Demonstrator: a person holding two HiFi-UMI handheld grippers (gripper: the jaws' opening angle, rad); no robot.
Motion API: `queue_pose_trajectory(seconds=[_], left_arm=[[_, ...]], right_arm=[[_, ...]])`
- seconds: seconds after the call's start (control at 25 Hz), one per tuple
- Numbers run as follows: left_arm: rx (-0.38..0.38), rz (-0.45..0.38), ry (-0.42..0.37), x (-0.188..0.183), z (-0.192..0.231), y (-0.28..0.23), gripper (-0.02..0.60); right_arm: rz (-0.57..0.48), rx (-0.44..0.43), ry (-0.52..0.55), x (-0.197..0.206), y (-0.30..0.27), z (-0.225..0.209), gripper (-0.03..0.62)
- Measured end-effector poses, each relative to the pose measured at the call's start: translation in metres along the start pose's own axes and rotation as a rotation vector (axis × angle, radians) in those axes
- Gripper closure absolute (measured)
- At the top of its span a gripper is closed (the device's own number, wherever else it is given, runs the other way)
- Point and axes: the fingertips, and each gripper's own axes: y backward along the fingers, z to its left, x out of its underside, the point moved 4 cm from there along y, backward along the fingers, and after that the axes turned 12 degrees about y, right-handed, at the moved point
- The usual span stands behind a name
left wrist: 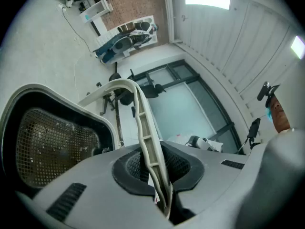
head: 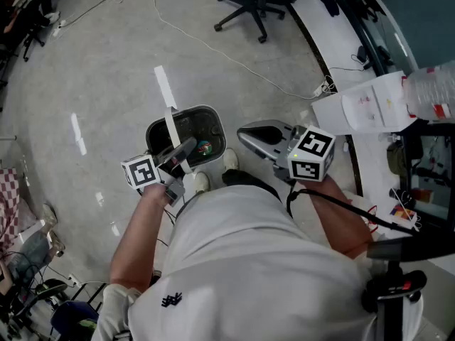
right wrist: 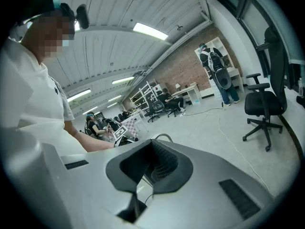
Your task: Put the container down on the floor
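The container (head: pixel 207 119) is a dark bin with a white rim and a thin white handle (head: pixel 173 130); in the head view it sits just ahead of my feet. My left gripper (head: pixel 183 153) is shut on that handle near its top. Seen from the left gripper view, the ribbed handle (left wrist: pixel 145 137) runs up out of the closed jaws of the left gripper (left wrist: pixel 164 194), and the bin's mesh inside (left wrist: pixel 50 142) lies at the left. Whether the bin touches the floor I cannot tell. My right gripper (head: pixel 254 138) hovers beside the bin, shut and holding nothing; in its own view the right gripper (right wrist: pixel 136 194) points across the room.
A black office chair (head: pixel 254 2) stands at the far side, and a thin cable (head: pixel 234 59) runs across the grey floor. A white desk (head: pixel 373 105) with papers and a plastic bottle (head: pixel 430 91) is on the right. My shoes (head: pixel 231 160) are beside the bin.
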Motion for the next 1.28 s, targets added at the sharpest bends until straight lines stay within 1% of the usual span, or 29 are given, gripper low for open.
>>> queue_pose_trajectory(seconds=[0.12, 0.32, 0.44, 0.56, 0.76, 0.88, 1.0, 1.2, 1.28], left_arm=[[-0.021, -0.033, 0.048, -0.008, -0.001, -0.012, 0.543], [-0.031, -0.066, -0.022, -0.028, -0.003, -0.034, 0.543], [-0.052, -0.110, -0.019, -0.042, -0.001, -0.038, 0.543], [-0.034, -0.160, -0.010, -0.061, 0.000, -0.038, 0.543], [-0.019, -0.200, 0.006, -0.102, 0.009, -0.037, 0.543], [-0.005, -0.209, 0.020, -0.132, 0.022, -0.037, 0.543], [0.001, -0.183, 0.021, -0.173, 0.036, -0.038, 0.543], [-0.004, -0.122, -0.021, -0.259, 0.052, -0.009, 0.543], [-0.003, -0.106, -0.036, -0.289, 0.059, 0.001, 0.543]], right_arm=[[0.006, -0.027, 0.009, -0.003, 0.000, -0.017, 0.579], [0.011, -0.107, 0.015, 0.000, 0.000, -0.049, 0.579], [0.017, -0.145, 0.007, 0.004, -0.010, -0.066, 0.579], [0.032, -0.177, -0.013, 0.003, -0.026, -0.080, 0.579], [0.062, -0.204, 0.018, -0.007, -0.070, -0.104, 0.577], [0.089, -0.227, 0.049, -0.016, -0.106, -0.118, 0.574], [0.094, -0.219, 0.052, -0.032, -0.147, -0.138, 0.572], [0.116, -0.188, 0.056, -0.076, -0.244, -0.163, 0.569], [0.109, -0.172, 0.059, -0.096, -0.277, -0.174, 0.568]])
